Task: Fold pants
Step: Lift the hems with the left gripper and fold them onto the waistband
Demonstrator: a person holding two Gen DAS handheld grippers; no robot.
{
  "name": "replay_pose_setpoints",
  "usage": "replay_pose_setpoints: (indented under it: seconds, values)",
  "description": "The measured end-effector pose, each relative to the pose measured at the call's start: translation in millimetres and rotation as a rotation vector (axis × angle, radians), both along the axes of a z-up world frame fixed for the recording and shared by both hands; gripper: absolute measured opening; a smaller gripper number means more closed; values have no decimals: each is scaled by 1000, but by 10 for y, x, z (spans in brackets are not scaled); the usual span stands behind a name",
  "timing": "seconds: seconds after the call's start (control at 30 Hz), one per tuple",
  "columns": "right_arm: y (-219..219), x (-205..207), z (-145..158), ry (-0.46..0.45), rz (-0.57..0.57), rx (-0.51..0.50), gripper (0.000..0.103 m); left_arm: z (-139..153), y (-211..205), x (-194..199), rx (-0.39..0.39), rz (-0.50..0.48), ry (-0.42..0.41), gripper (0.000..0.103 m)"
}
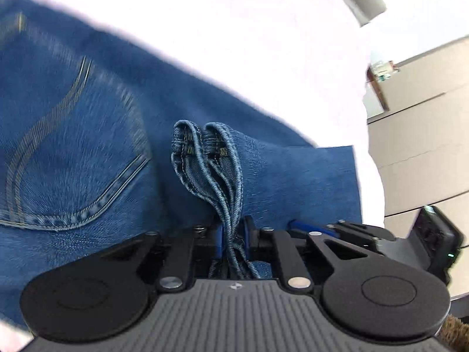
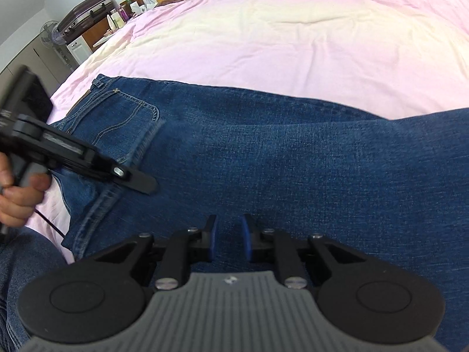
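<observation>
Spread across a bed with a pale pink cover, a pair of blue jeans lies flat, the waistband and a stitched back pocket toward the left in the right wrist view. The left gripper points down at the denim with its blue-padded jaws drawn together on two bunched hems, which stand up in small loops just ahead of the pads. Beyond them the pocket stitching is smeared by blur.

The right gripper hovers low over the broad middle of the jeans. Its jaws stand slightly apart, and denim shows through the gap; nothing appears pinched between them. To its left, a person's hand grips the handle of the left gripper, whose dark finger reaches over the seat of the jeans. In the far corner of the room stand a brown suitcase, a small fan and a cluttered side table.
</observation>
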State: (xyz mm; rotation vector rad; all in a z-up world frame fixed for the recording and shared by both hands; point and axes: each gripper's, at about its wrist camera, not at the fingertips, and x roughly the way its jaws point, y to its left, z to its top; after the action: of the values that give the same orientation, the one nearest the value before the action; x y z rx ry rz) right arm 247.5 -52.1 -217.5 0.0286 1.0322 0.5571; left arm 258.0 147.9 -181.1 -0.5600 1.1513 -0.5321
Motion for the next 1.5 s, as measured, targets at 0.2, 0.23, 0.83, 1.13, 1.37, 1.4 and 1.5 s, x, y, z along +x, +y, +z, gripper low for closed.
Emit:
replay_pose_setpoints:
  seconds: [0.2,0.23,0.83,1.13,1.37,1.4,1.5]
  values:
    - [-259,-124,316,-67,-47,-52,20,1010,-7,-213,220,-21,-220,7]
    - [-324,-138,360,-71,-60,-62,20,1138,23,-225,252,-25,-243,7]
    - [-97,-118,392,-53,30,-49,21,1119,809,342,829,-5,-188,7]
    - [-14,22,197,-2,15,-90,19,474,1210,585,803,21,-111,8]
    - [64,97,7,37,-11,-100,19,265,1278,563,810,41,-109,27]
    - [80,92,4,36,-13,-103,19,300,1288,540,815,50,-112,34]
    - [58,59,38,24,-9,-108,19,503,1409,439,800,103,-124,51]
